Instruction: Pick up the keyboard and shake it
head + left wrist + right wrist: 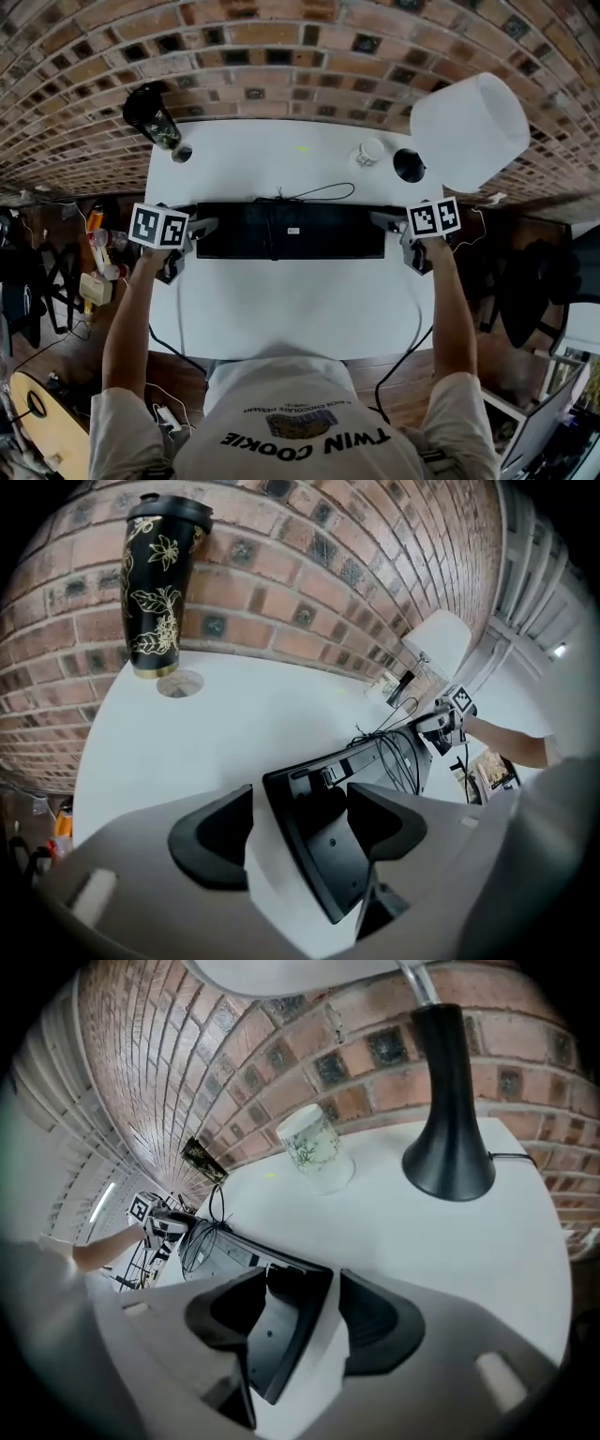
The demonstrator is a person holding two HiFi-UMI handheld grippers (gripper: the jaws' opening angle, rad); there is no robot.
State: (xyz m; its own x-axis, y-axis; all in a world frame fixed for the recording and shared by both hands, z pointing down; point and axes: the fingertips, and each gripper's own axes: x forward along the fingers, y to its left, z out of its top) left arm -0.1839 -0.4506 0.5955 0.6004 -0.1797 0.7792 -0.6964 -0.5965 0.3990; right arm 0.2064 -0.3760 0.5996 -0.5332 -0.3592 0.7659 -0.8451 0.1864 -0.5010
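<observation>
L gripper [199, 234] & R gripper [392, 231] both wide open, gripping nothing, straddling keyboard [291, 231] ends on surface [300, 309]. Best to close both evenly, lift level, then shake.

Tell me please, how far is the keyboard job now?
Done: left gripper and right gripper are placed at the keyboard ends. In hand: each end sits between open jaws, not gripped. To do: grip, lift off the table, shake.
</observation>
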